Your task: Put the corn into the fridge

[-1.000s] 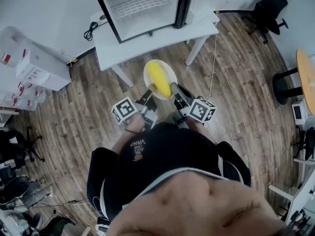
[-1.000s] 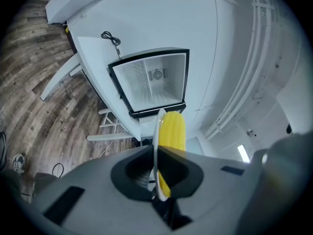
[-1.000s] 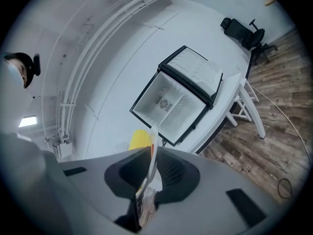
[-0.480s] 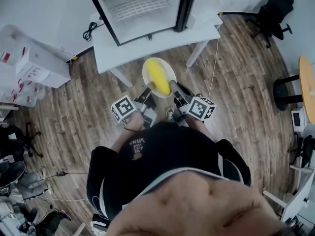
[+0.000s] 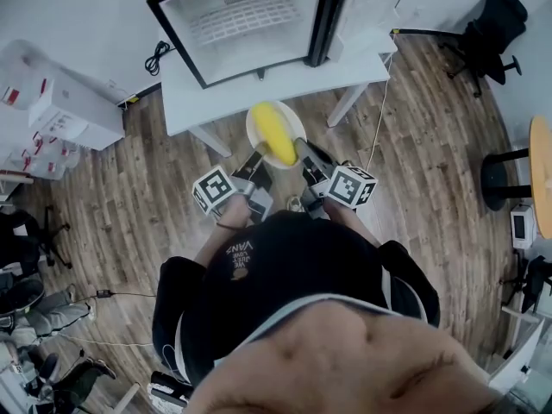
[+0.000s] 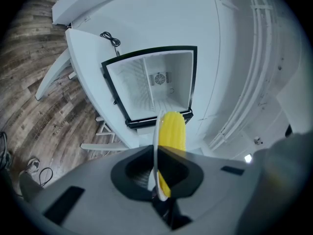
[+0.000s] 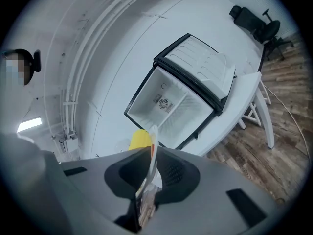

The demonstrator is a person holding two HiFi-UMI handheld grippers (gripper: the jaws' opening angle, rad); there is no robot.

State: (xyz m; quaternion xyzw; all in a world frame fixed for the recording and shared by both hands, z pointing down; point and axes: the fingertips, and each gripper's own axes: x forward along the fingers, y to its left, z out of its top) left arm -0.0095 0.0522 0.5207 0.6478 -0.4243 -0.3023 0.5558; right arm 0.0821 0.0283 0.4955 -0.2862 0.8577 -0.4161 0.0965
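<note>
Before the open black-framed fridge [image 5: 250, 15], a yellow corn cob [image 5: 275, 134] lies on a round white plate [image 5: 255, 126]. The left gripper [image 5: 257, 155] and right gripper [image 5: 302, 149] each pinch its rim

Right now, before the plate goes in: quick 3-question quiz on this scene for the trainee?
1. True or false: the fridge door is shut.
2. The plate carries: A) corn B) a cup C) nothing.
3. Fill in: the left gripper and right gripper each have jaws shut on the plate's ____.

Key: 1 false; 2 A; 3 rim.
</note>
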